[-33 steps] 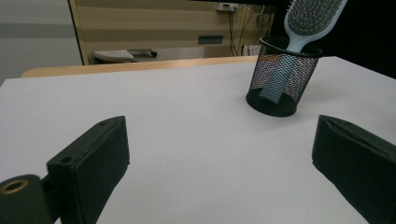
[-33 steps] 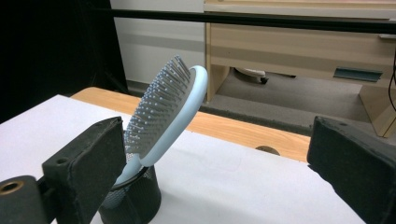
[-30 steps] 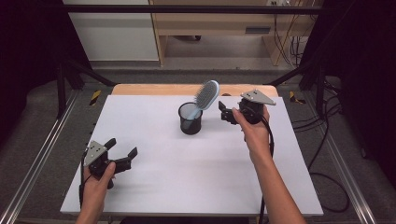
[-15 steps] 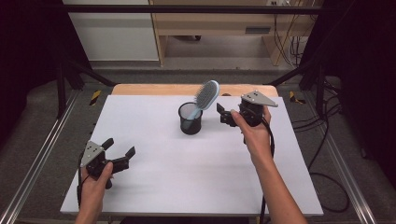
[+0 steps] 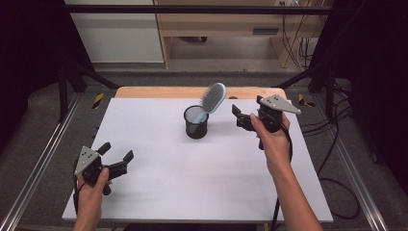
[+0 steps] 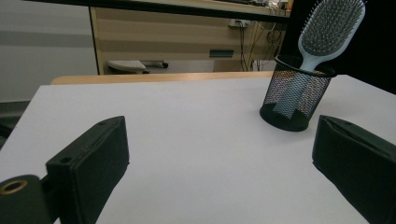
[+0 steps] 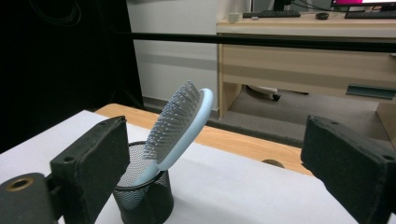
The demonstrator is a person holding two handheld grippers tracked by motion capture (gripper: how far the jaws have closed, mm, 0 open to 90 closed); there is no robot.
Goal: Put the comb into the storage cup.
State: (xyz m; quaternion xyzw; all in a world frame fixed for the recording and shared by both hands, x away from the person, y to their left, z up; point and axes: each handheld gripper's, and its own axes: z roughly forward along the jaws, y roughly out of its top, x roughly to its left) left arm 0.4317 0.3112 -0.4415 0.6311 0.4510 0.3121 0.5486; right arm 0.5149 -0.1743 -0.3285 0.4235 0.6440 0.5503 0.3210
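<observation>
White table [image 5: 192,192], black mesh cup [image 5: 196,122], pale blue hairbrush [image 5: 211,98] leaning inside

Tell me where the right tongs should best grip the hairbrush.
Probably the head of the hairbrush, coming from its right side where the right tongs hover open. The handle sits down inside the mesh cup, and the head leans up and out, clear of the rim.
</observation>
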